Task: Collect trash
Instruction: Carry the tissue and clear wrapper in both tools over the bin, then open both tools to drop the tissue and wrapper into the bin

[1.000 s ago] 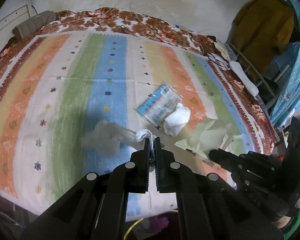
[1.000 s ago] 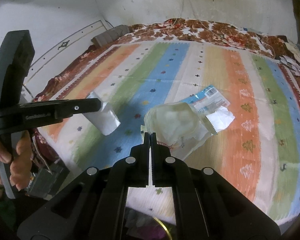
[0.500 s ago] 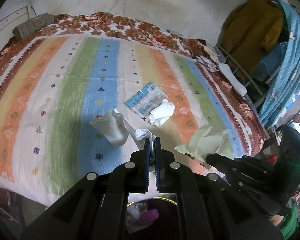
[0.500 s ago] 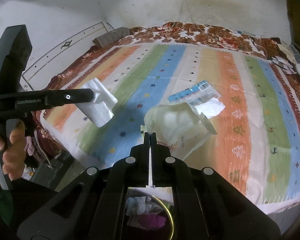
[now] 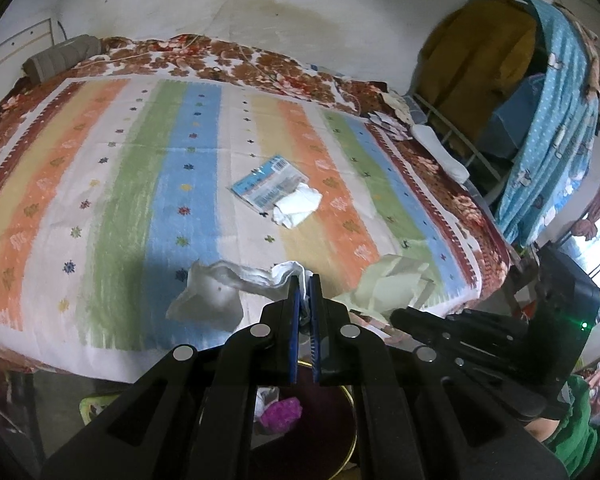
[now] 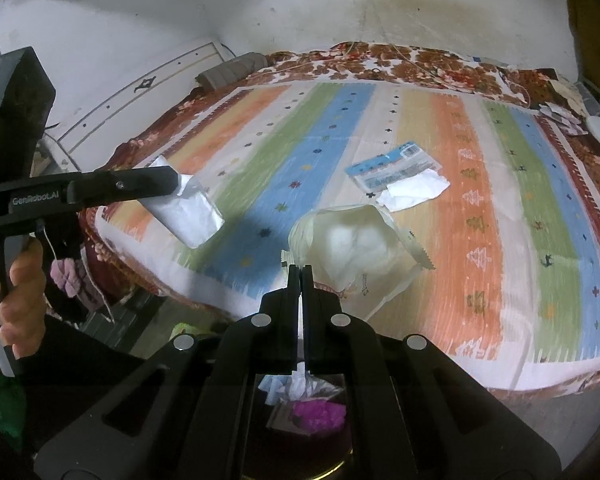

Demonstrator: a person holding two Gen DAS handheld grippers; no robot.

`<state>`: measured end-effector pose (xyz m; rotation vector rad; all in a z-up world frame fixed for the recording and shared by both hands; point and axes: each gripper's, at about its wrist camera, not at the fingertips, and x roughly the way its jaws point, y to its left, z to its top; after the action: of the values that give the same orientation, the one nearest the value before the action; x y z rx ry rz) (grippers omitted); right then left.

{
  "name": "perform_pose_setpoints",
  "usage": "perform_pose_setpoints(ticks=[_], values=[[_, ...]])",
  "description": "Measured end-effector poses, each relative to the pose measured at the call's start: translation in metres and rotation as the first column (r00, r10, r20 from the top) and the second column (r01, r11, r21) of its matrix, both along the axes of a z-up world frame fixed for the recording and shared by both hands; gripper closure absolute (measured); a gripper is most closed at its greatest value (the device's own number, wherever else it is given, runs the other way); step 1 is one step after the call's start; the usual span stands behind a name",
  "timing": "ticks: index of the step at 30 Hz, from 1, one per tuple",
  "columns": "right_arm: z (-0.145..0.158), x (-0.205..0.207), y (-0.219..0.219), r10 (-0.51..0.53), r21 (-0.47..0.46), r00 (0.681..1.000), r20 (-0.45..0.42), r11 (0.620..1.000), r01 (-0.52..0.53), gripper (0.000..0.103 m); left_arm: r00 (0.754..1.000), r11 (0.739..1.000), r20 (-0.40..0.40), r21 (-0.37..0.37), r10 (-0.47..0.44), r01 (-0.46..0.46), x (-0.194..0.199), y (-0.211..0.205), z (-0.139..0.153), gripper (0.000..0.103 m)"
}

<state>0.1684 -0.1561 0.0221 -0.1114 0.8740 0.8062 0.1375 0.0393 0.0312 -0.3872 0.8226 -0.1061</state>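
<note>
Left tool grips a white crumpled wrapper; right tool grips a pale-green plastic bag, both above a round gold-rimmed bin beside the striped bed.

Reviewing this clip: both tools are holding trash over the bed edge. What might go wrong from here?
1. The left tool pinches only a corner of the white wrapper; it may slip onto the bedspread instead of the bin.
2. The right tool likewise grips the pale green bag by its edge.
3. The blue packet and crumpled tissue lie farther back and may be missed.
</note>
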Motion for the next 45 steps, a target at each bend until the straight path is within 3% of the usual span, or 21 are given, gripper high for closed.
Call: perform_pose_setpoints(ticks=[15, 23, 28, 30, 37, 45], values=[[-0.027, -0.050, -0.013, -0.006, -0.047, 0.999, -0.040, 0.999, 0.005, 0.102, 0.998, 0.999, -0.027, -0.003, -0.053, 0.053, -0.052, -0.033, -0.025, 0.099], [-0.049, -0.073, -0.010, 0.001, -0.090, 0.995, -0.095, 0.996, -0.010, 0.102, 0.994, 0.999, -0.098, 0.003, -0.053, 0.053, -0.066, -0.046, -0.048, 0.099], [-0.065, -0.077, -0.011, -0.007, -0.094, 0.985, -0.173, 0.995, -0.010, 0.102, 0.988, 0.999, -0.153, 0.014, -0.030, 0.032, -0.069, -0.049, -0.062, 0.099], [-0.074, -0.074, -0.013, -0.022, -0.081, 0.970, -0.242, 0.997, 0.003, 0.102, 0.982, 0.999, -0.187, 0.024, -0.017, 0.021, -0.070, -0.052, -0.070, 0.099], [-0.092, -0.072, -0.010, -0.060, -0.158, 0.959, -0.277, 0.987, 0.016, 0.102, 0.956, 0.999, -0.291, 0.040, 0.025, -0.014, -0.066, -0.053, -0.095, 0.099], [-0.118, -0.067, -0.003, -0.077, -0.203, 0.926, -0.369, 0.979, 0.001, 0.102, 0.914, 0.997, -0.400, -0.010, 0.062, -0.071, -0.059, -0.044, -0.122, 0.099]])
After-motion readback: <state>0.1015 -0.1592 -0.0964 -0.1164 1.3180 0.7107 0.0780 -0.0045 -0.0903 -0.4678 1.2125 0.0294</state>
